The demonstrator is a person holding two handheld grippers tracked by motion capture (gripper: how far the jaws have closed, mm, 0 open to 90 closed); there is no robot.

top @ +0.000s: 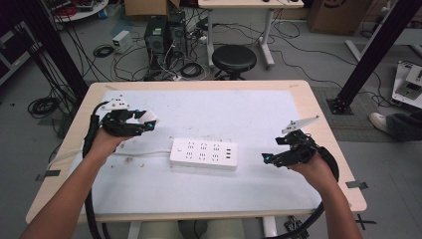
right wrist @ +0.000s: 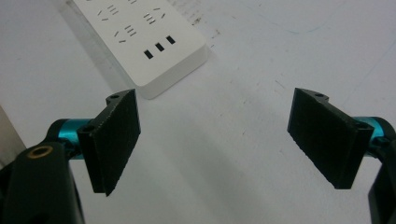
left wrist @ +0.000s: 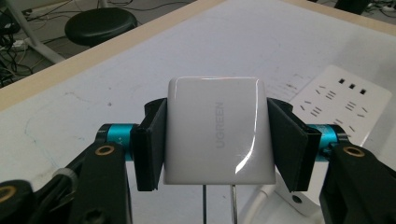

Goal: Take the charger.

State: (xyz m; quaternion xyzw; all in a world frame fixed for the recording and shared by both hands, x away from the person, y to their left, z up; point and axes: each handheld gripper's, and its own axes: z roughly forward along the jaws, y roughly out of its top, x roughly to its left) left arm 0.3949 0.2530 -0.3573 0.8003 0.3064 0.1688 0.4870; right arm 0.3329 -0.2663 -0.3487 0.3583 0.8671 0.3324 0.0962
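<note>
1. The left gripper (top: 144,121) pinches the white charger (left wrist: 218,131), held above the table (top: 308,107) at nine o'clock of the power strip (top: 203,154).
2. Prongs should point straight down over a socket before lowering.
3. The right gripper (top: 271,158), jaws spread and empty, could steady the strip.

The power strip (top: 203,154) and its cord (top: 144,152) are the only obstacles; the worktop (top: 209,109) around the strip lies open.

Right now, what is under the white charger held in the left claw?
Under the charger, two metal prongs point down over the white table mat. The left claw clamps its sides. The power strip lies off to one side, not beneath. The prong tips are out of frame.
</note>
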